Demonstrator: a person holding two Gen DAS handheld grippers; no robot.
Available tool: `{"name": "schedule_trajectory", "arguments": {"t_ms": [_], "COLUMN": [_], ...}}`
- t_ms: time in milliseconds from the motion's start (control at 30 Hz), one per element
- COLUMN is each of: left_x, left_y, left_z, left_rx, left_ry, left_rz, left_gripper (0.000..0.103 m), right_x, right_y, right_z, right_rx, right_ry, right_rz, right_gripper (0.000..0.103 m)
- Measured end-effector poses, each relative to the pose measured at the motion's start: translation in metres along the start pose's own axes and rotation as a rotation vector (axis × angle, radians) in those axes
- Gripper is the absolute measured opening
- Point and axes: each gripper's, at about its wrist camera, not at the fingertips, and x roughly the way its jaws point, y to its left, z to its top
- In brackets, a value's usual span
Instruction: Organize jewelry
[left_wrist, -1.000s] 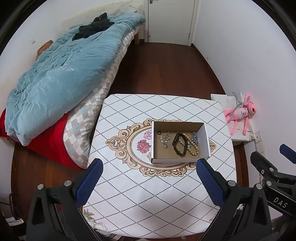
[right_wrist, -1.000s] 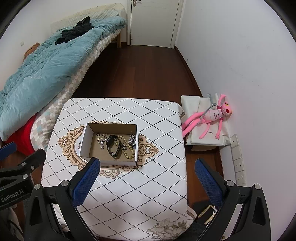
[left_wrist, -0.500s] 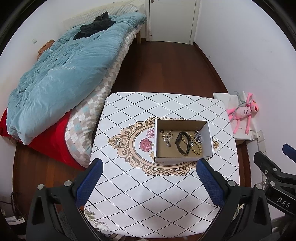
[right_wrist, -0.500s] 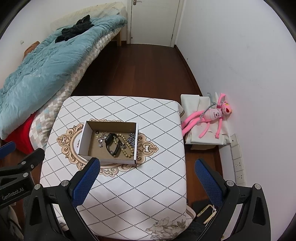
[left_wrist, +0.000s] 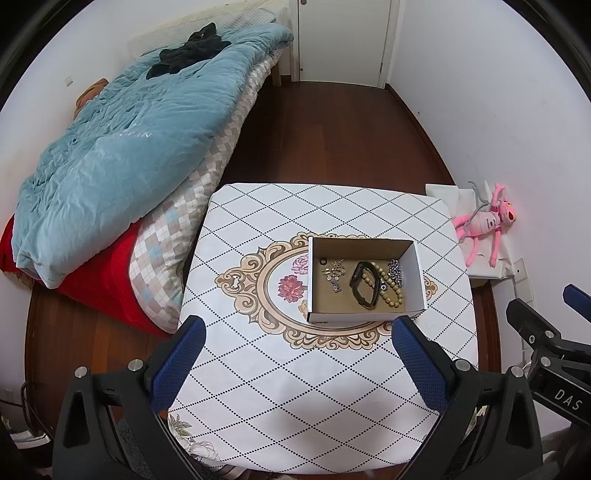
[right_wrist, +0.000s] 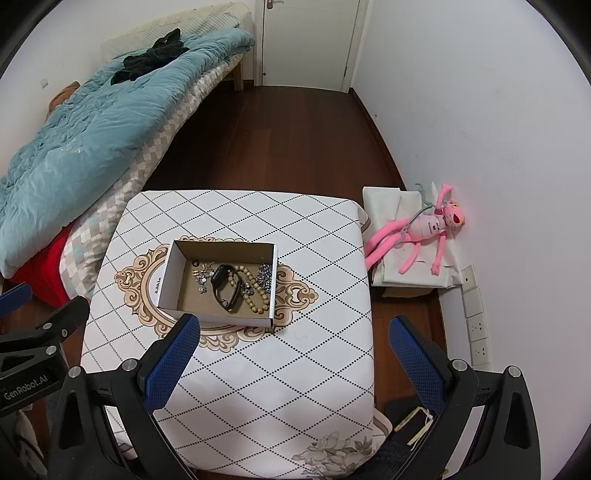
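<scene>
Left wrist view: left gripper (left_wrist: 295, 354) spread wide, empty; cardboard box (left_wrist: 364, 317) of jewelry just ahead. Right gripper (right_wrist: 291, 354) wide too, box ahead-left

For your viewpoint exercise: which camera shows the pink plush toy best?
The right wrist view: the pink plush toy lies whole and large on the white bundle by the wall. The left wrist view shows it smaller, near the frame's edge.

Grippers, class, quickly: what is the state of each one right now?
Left gripper: open, holding nothing, above the table.
Right gripper: open, holding nothing, above the table.
</scene>
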Motion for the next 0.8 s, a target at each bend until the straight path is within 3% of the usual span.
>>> {"name": "schedule_trajectory", "arguments": {"t_ms": [800], "left_x": [-0.0026], "left_y": [-0.0008], "left_z": [0.0003], "left_rx": [0.010], "left_ry": [-0.004], "left_rz": [-0.001], "left_gripper": [0.103], "right_x": [-0.0013], "right_y": [-0.0008], "right_z": [0.0019], "right_rx": [0.000], "right_ry": [0.000], "right_rz": [-0.001], "right_gripper": [0.103]}}
